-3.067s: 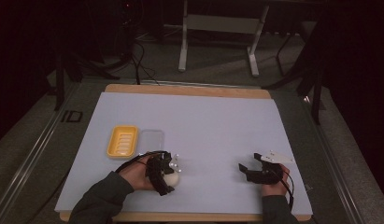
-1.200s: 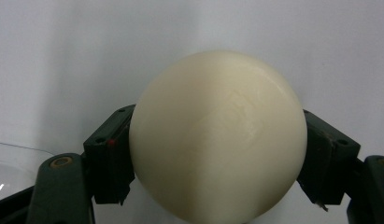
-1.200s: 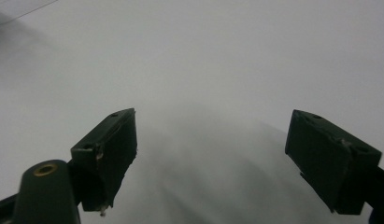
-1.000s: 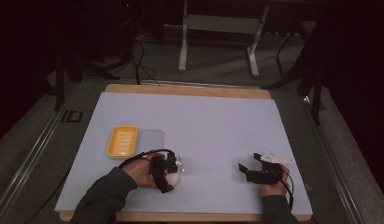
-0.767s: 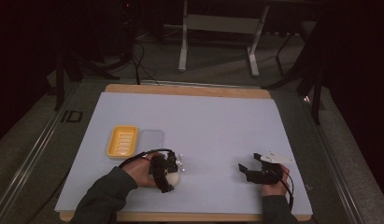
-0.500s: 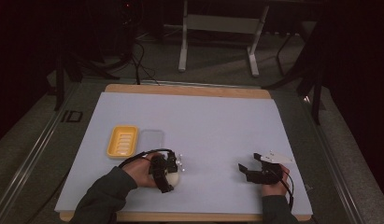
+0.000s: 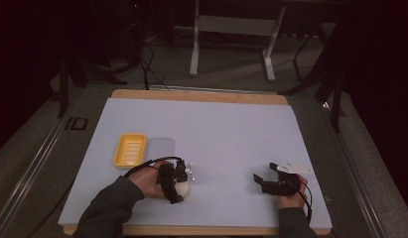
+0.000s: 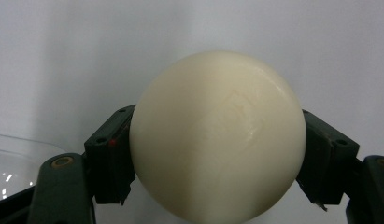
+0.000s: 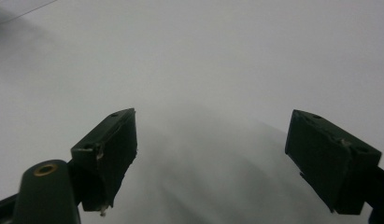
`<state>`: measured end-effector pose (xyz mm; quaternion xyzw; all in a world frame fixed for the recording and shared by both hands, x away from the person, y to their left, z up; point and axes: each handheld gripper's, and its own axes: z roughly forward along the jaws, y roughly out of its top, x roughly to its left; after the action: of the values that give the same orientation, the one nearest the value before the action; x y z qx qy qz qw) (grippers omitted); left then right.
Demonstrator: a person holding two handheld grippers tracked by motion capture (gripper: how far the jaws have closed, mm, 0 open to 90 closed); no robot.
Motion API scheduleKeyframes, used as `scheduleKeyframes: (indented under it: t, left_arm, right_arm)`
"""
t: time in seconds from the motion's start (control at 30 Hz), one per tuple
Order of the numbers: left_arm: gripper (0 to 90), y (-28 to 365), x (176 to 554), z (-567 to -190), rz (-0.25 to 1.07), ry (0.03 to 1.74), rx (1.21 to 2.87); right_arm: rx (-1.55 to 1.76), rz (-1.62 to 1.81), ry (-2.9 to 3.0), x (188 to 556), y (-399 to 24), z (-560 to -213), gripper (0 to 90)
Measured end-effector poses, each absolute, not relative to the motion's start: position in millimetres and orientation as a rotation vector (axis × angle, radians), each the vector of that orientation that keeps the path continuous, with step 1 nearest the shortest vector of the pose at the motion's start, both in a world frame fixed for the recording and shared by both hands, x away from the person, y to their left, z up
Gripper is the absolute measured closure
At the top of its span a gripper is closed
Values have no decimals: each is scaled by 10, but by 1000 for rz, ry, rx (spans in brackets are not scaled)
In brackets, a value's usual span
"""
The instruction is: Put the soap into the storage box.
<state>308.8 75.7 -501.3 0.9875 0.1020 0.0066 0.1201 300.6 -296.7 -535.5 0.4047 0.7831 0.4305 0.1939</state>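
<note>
The left gripper (image 8: 213, 154) clenched the smooth cream-white ball (image 8: 217, 135) low over the lavender table mat (image 7: 231, 134), while the right gripper (image 9: 213, 154) rested released; the slick, round surface might have slipped out under uneven pressure.

The setting reads as a lab or test room, not a home. A wooden table (image 7: 201, 95) carries a plain pale sheet (image 7: 226, 144) as work surface. Behind it stands a metal equipment stand (image 7: 231, 29), with black cables (image 7: 147, 64) trailing over a grey floor. The surroundings are dark (lighting falls mainly on the table). Metal rails (image 7: 37, 168) run along the sides.
</note>
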Motion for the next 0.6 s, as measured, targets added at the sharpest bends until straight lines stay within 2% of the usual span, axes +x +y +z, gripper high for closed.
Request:
scheduleKeyframes:
  t: [0.6]
  left_arm:
    - [250, 839, 3121, -4923, 38, 316, 2881]
  right_arm:
    - [1134, 1206, 2195, 3004, -2965, -5355, 168]
